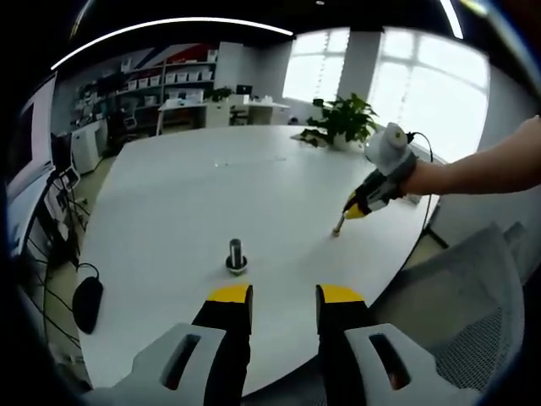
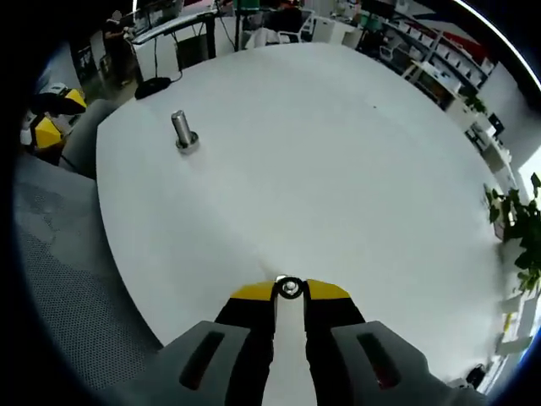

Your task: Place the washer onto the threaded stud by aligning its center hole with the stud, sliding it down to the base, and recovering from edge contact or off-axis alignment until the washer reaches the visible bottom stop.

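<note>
The bench point(image 1: 254, 186) is showing plain white across both views. The stud point(image 2: 183, 131) at upper left of the right gripper view is gleaming grey metal, and the washer point(image 2: 290, 288) is shining silver between yellow-tipped jaws (black below the tips, pale grey bodies). At lower right of the left gripper view, a chair point(image 1: 473, 296) is showing grey mesh.

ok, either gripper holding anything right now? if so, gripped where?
The right gripper pinches the washer by its outer rim, at the very jaw tips. The left gripper is open and holds nothing. The stud stands bare on the table.
</note>
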